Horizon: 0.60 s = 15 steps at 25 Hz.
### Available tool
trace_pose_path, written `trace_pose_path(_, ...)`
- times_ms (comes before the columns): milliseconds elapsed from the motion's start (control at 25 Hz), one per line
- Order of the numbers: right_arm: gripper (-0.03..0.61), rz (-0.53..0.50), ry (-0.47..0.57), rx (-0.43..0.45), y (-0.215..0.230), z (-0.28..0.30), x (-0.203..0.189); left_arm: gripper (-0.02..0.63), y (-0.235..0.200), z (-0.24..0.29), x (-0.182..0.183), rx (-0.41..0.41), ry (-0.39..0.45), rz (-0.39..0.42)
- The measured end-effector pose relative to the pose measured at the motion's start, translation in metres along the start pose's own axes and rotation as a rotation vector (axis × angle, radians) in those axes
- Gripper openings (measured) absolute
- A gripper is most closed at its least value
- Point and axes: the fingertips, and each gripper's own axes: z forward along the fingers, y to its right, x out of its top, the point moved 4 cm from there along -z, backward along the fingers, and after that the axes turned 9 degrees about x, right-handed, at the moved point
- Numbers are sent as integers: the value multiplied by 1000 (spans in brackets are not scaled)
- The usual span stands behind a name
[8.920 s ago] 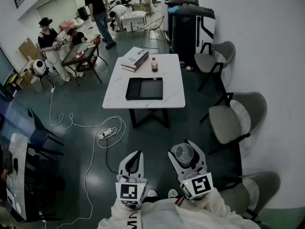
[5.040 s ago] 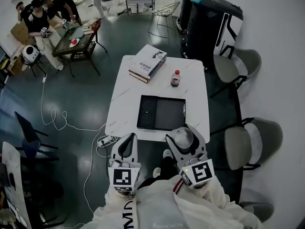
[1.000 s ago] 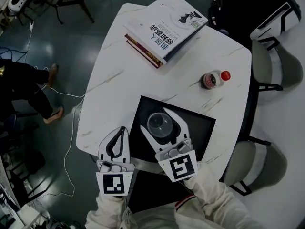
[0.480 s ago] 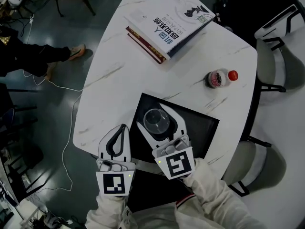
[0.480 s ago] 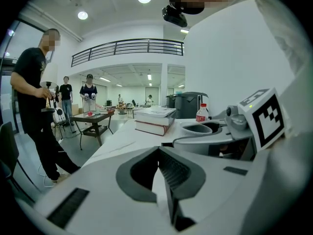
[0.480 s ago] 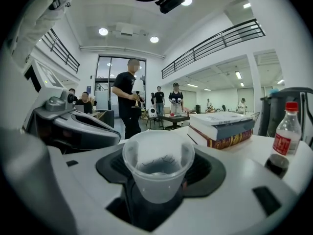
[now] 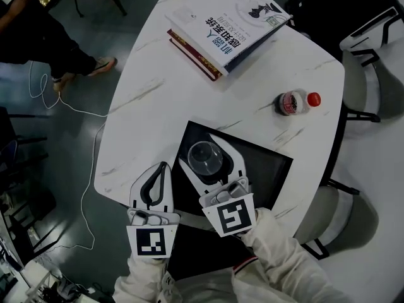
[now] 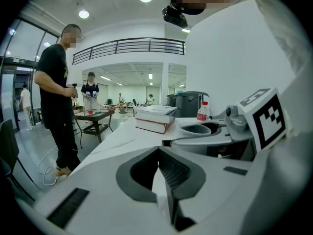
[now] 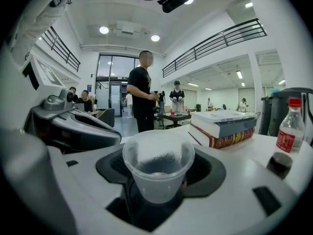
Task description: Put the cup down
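Two jaws of the right gripper grip the clear cup. Secs ago it was short of the desk; now it's over the black tray, prob. ready for set-down. Left gripper jaws closed, empty.

The right gripper has its dark pads closed against the sides of a clear plastic cup, which stands upright and empty over a dark surface. Just to the left lies the left gripper. Farther off on the white table, two stacked books lie to the right, with a red-capped bottle nearer at the right edge. A person in black stands beyond.
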Motion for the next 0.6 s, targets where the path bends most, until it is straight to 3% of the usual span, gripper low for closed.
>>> trace_pose_path(600, 288, 1, -21, -9, -1, 4, -9, 11, -1, 5, -8, -10, -8, -15)
